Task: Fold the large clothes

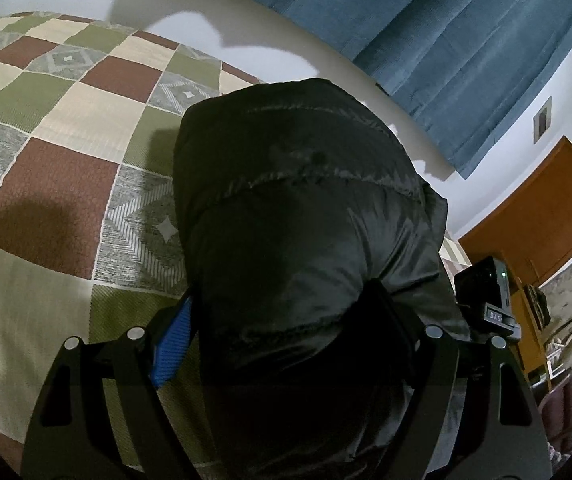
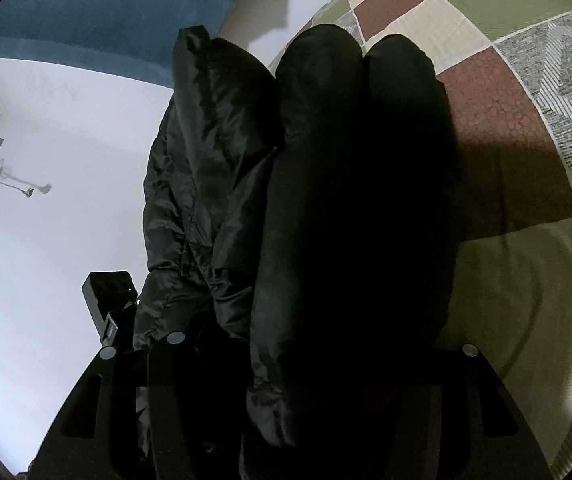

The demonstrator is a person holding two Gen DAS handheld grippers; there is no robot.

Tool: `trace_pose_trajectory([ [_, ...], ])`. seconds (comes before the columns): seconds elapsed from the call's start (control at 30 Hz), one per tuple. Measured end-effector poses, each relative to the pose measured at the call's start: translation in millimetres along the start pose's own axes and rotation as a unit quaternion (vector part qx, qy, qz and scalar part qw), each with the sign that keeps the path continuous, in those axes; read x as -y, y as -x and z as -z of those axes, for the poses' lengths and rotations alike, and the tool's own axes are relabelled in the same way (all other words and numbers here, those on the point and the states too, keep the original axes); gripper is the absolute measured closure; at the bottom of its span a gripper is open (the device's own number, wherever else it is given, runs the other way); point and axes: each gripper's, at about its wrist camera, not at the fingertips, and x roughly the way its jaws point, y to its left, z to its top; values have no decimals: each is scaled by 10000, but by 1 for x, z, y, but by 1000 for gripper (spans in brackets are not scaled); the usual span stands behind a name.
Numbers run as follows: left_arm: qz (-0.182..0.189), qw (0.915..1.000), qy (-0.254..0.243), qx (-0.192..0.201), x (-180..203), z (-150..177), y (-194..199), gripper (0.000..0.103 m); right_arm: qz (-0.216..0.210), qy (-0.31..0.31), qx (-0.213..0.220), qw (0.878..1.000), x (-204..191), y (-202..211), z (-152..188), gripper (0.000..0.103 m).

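Note:
A black puffer jacket (image 1: pixel 294 184) is bunched into a thick roll above a patchwork bedspread (image 1: pixel 53 184). My left gripper (image 1: pixel 281 304) is shut on its near end. The blue pad of one finger (image 1: pixel 173 344) presses the roll's left side, and the other finger (image 1: pixel 390 324) presses its right side. In the right wrist view the same jacket (image 2: pixel 326 152) shows as several padded folds side by side. My right gripper (image 2: pixel 314 344) is shut on them, its fingertips lost in the dark cloth. The two grippers hold the bundle close together, and each view shows the other's camera block (image 1: pixel 482 288) (image 2: pixel 105 300).
The bedspread (image 2: pixel 518 160) spreads under and beyond the jacket. A white wall (image 1: pixel 189 8) and a blue curtain (image 1: pixel 446 40) stand behind the bed. A brown wooden door (image 1: pixel 546 208) and low furniture (image 1: pixel 534 312) lie off to the right.

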Motion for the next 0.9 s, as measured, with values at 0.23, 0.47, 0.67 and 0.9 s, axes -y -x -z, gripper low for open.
trace_pose_trajectory([
  [0.23, -43, 10000, -31, -1, 1, -2, -1, 23, 23, -13, 59, 10000, -13, -19, -5, 49],
  [0.47, -153, 9998, -78, 21, 4, -3, 1, 23, 182, -76, 153, 9997, -20, -23, -7, 40],
  [0.67, -215, 9997, -83, 56, 10, 2, 14, 22, 488, -63, 259, 9985, -28, -17, -3, 27],
  [0.9, -90, 9999, -11, 45, 12, 22, 35, 19, 707, -13, 375, 9968, -42, 5, 14, 24],
])
